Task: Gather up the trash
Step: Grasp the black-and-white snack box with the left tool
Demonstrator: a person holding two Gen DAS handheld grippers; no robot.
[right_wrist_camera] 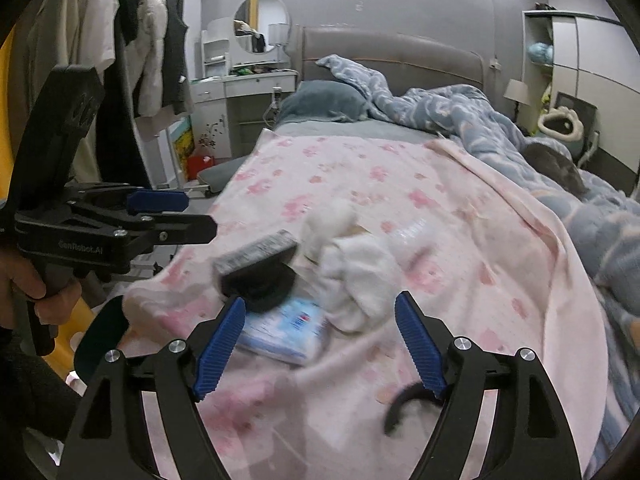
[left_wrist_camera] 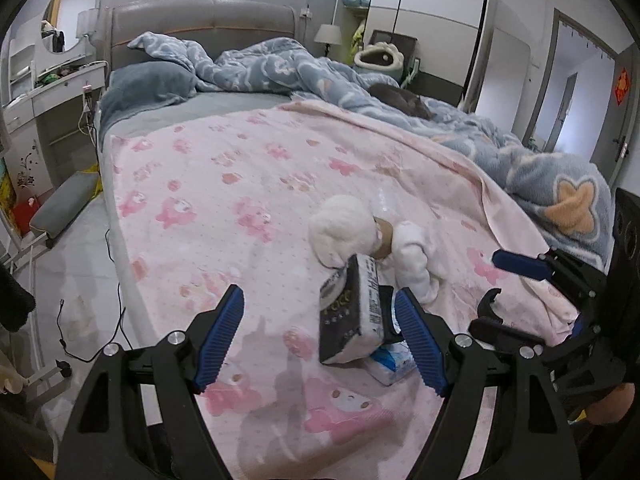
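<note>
A small pile lies on the pink bed sheet (left_wrist_camera: pixel 240 184). It holds a black-and-white tissue pack (left_wrist_camera: pixel 352 312), tilted up on end, a blue-and-white flat packet (left_wrist_camera: pixel 394 364) under it, a round black object (right_wrist_camera: pixel 264 288) and a white plush toy (left_wrist_camera: pixel 352 232). My left gripper (left_wrist_camera: pixel 320 340) is open, with the tissue pack just inside its right finger. My right gripper (right_wrist_camera: pixel 320 340) is open over the blue-and-white packet (right_wrist_camera: pixel 284 332), the tissue pack (right_wrist_camera: pixel 256 256) and the plush toy (right_wrist_camera: pixel 356 276). Neither gripper holds anything. The right gripper also shows at the right edge of the left wrist view (left_wrist_camera: pixel 520 280).
A rumpled blue quilt (left_wrist_camera: pixel 520 160) covers the bed's far and right side, with a dark object (left_wrist_camera: pixel 404 100) on it. A black curved piece (right_wrist_camera: pixel 400 404) lies on the sheet. A white dressing table (left_wrist_camera: pixel 52 96) stands left; cables (left_wrist_camera: pixel 116 320) lie on the floor. Clothes (right_wrist_camera: pixel 132 40) hang at left.
</note>
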